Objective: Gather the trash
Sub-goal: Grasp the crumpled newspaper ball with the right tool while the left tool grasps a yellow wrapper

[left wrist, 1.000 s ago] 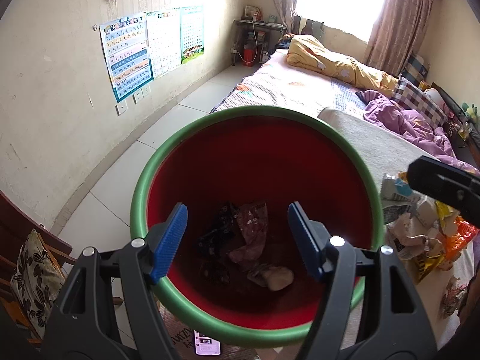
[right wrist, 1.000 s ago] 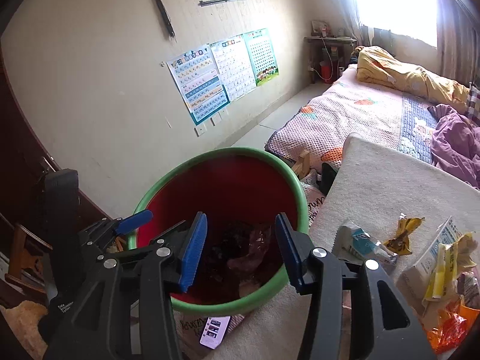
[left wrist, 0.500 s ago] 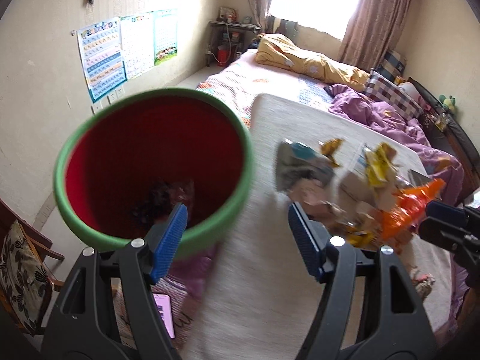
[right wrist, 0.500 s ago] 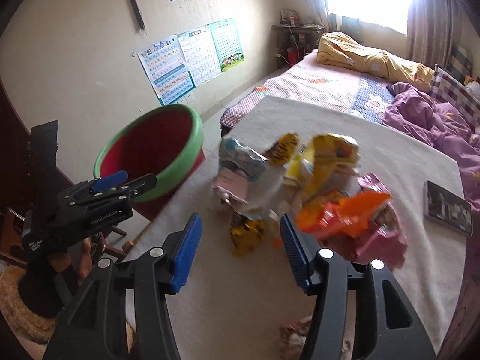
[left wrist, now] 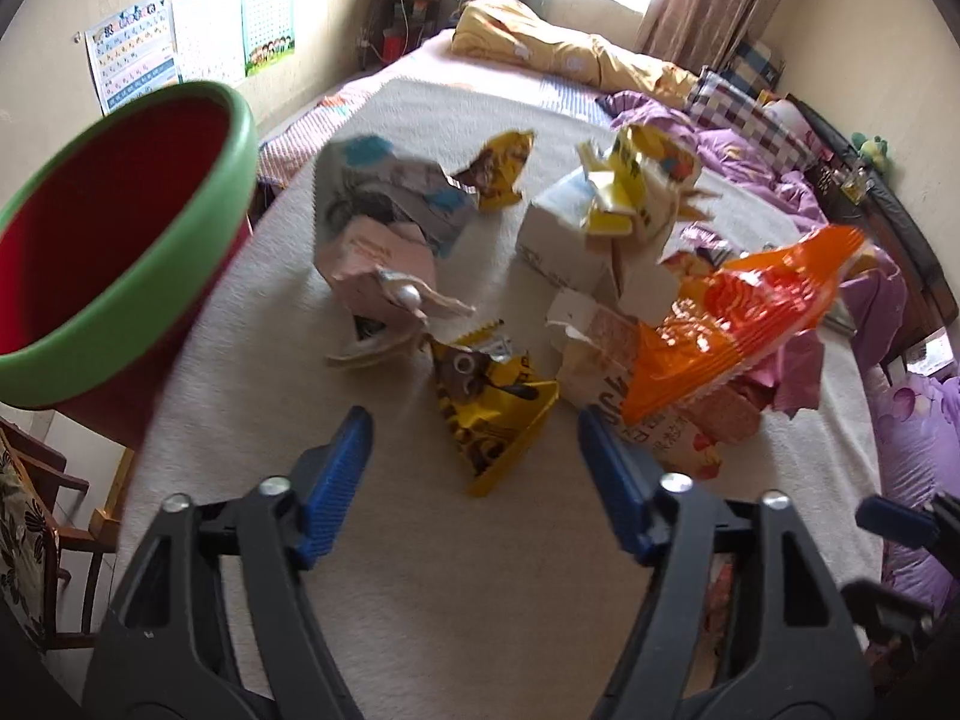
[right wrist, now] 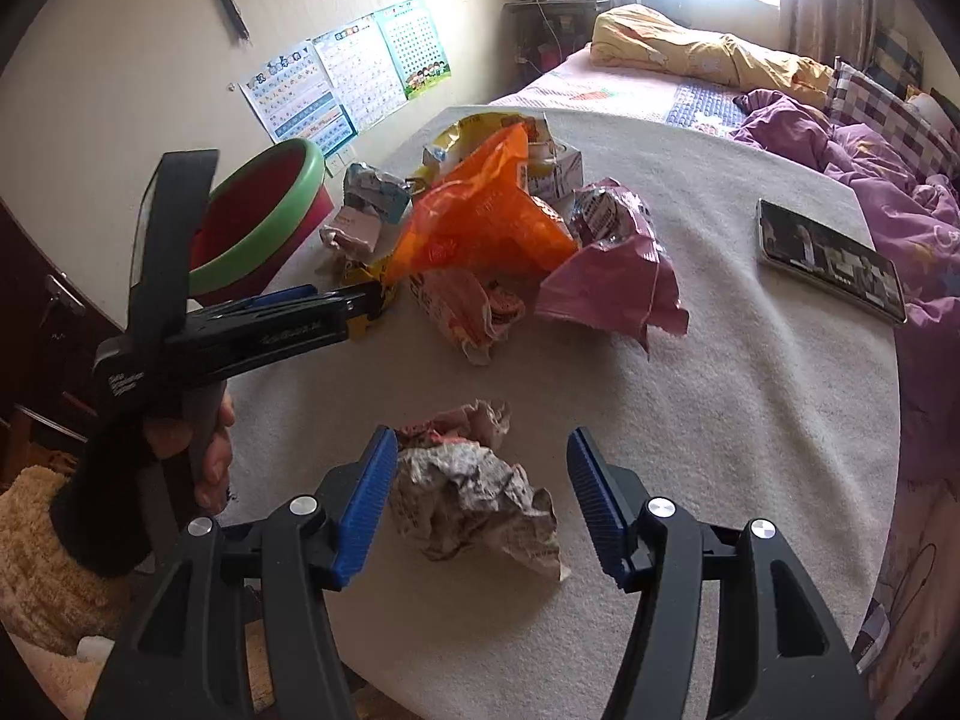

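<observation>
Trash lies heaped on a white-clothed table (right wrist: 750,420). My left gripper (left wrist: 473,429) hovers just short of a yellow snack wrapper (left wrist: 504,420); its jaws are closing, and the pads touch nothing. An orange bag (left wrist: 738,324), torn white cartons (left wrist: 600,228) and a grey-blue packet (left wrist: 384,204) lie beyond. My right gripper (right wrist: 480,441) is over a crumpled printed paper ball (right wrist: 474,504), which lies between its opening jaws, close to the left pad but not pinched. A red bin with a green rim (left wrist: 120,312) stands off the table's left edge.
A phone (right wrist: 828,258) lies on the table's right side, next to a bed with purple bedding (right wrist: 888,168). A pink wrapper (right wrist: 612,288) and a crumpled pink-white packet (right wrist: 474,312) sit mid-table. A wooden chair (left wrist: 36,516) stands at the lower left. Posters hang on the wall.
Both grippers swung right, away from above the bin to over the table. The left now faces the yellow wrapper and the right the crumpled paper. The right jaws stand wider.
</observation>
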Available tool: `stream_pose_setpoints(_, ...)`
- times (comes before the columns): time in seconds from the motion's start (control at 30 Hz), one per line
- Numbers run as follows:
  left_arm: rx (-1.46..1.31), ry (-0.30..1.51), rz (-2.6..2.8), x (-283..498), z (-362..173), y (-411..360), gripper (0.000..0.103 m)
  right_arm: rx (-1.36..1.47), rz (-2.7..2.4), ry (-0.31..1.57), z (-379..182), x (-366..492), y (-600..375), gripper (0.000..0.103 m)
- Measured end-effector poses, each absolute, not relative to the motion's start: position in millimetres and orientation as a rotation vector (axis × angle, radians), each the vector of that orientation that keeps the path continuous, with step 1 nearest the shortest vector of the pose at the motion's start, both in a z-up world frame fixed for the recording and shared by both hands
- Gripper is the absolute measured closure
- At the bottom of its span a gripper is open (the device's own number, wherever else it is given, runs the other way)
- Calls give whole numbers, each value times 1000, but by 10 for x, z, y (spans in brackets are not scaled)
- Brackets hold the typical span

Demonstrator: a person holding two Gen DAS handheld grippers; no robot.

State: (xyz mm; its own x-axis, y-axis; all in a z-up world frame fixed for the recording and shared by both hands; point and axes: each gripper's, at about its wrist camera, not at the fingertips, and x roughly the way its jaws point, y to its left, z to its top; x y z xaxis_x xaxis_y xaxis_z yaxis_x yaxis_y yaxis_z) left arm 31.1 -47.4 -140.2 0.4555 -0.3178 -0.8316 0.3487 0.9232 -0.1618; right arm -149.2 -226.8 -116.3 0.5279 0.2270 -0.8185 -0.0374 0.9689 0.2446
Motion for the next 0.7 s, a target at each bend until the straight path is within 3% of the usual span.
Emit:
stream_pose_setpoints(0.03,28,1034,-411,328,-1439,-494,57,211,165,1010,-1182,-1519,-2274,45)
stream_pose_setpoints(0.13,9,1047,-419,333,-1491,-518,71,222,180,1024,-1267,-1595,-2284,45)
stream_pose_setpoints(0.2,29,1039,-428,308,-1473,-562,75,236,189,1031,-1299,-1593,-2293,45)
stream_pose_setpoints(0.37,18,1005,-423,219,-1376,-520,79,242,222,1037,-1351,-1535,-2278,37)
stream_pose_setpoints(0.53,-6,984,-410,138,-1284,-457,79,240,240,1096,-1517,-1463,-2226,36)
stream_pose_setpoints(0.6,-12,973,-403,108,-1232,-410,79,271,280,1110,-1557,-1460,-2223,55)
stream_pose_setpoints(0.7,-17,946,-392,57,-1132,-357,79,245,293,1084,-1443,-1446,-2172,63)
